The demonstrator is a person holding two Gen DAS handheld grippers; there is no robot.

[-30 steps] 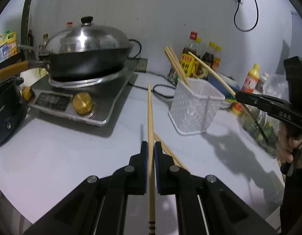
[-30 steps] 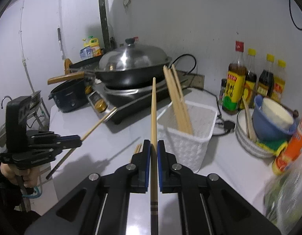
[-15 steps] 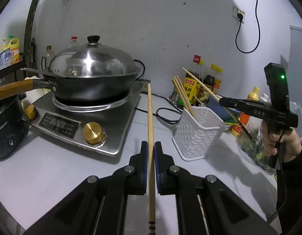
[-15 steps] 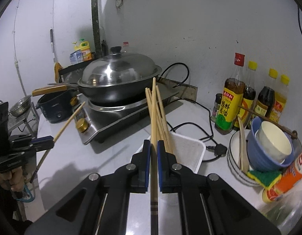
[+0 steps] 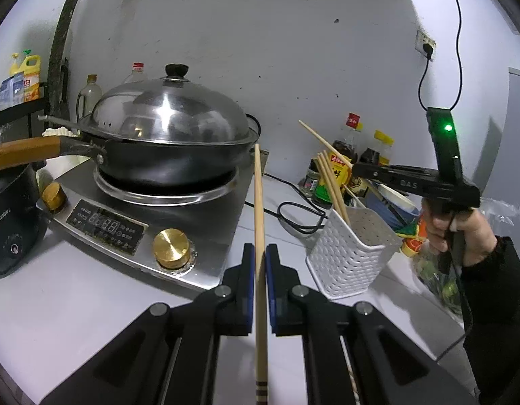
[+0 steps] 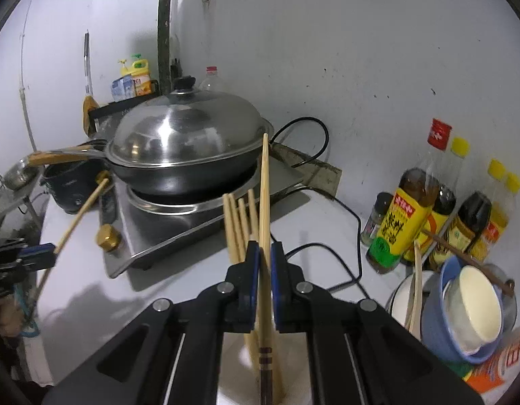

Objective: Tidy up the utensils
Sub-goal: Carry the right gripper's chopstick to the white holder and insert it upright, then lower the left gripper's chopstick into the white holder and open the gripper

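My left gripper (image 5: pixel 259 253) is shut on a wooden chopstick (image 5: pixel 258 195) that points forward over the counter, left of the white perforated basket (image 5: pixel 353 253). Several chopsticks (image 5: pixel 331 182) stand in that basket. My right gripper (image 6: pixel 265 253) is shut on another chopstick (image 6: pixel 265 182) and hovers right above the basket, beside the standing chopsticks (image 6: pixel 236 222). In the left wrist view the right gripper (image 5: pixel 358 168) shows above the basket with its chopstick (image 5: pixel 324 141) angled up to the left. The left gripper (image 6: pixel 40 253) and its chopstick (image 6: pixel 81 212) show at the left of the right wrist view.
A lidded wok (image 5: pixel 169 141) sits on an induction cooker (image 5: pixel 135 222) at the left. A black pot (image 5: pixel 10 216) is at the far left. Sauce bottles (image 6: pixel 405 216), stacked bowls (image 6: pixel 462 307) and a power cord (image 5: pixel 293 216) lie behind and right of the basket.
My right gripper has moved in over the basket with its chopstick, now directly above it. My left gripper has risen and come closer to the cooker, still holding its chopstick.
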